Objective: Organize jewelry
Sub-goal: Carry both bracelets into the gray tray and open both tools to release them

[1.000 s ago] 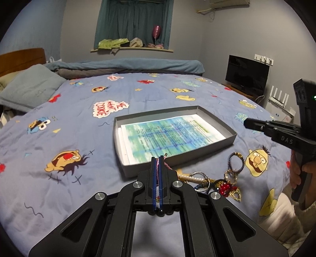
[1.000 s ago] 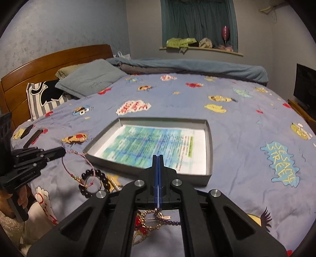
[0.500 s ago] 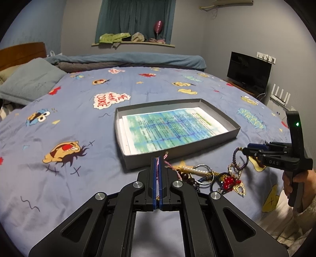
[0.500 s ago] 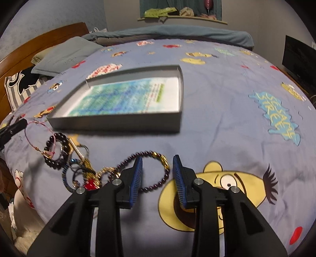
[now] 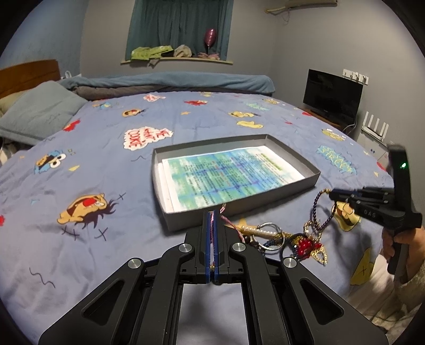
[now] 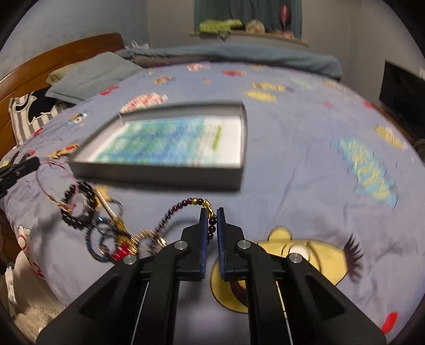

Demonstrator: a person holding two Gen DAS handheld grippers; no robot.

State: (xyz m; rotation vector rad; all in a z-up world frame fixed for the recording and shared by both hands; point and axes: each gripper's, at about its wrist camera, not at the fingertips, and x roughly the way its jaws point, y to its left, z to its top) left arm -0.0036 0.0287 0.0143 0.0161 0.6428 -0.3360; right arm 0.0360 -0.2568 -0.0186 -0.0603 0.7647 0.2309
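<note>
The right gripper (image 6: 211,212) is pinching a dark purple bead bracelet (image 6: 175,209) near its gold clasp, with the jaws closed on the beads, and the rest of the string is drooping down to the jewelry pile (image 6: 106,233) just in front of the grey box (image 6: 159,173). It is probably holding the bracelet up like this to pull it free from the tangle, because the other end looks caught in the pile. The left gripper (image 5: 212,212) is squeezing a thin pink cord bracelet (image 5: 225,219), with its jaws closed tight on the cord, just in front of the grey box's near wall. It may be holding that one back so the pile is not dragging along. The pile also has a ring of black beads (image 6: 77,204), a pearl piece (image 5: 256,230) and a red and gold charm (image 5: 305,244). The grey box is lying open with a printed blue and green paper (image 5: 225,177) flat inside, and no jewelry is in it yet, so sorting is just starting. Everything is sitting on a bed with a soft blue cartoon bedsheet (image 5: 93,159), which can let small things sink and snag. Far behind the box there are a grey pillow (image 5: 37,116), a wooden headboard (image 6: 66,55), a teal curtain (image 5: 180,24), and a black TV (image 5: 332,93) off to the right.
</note>
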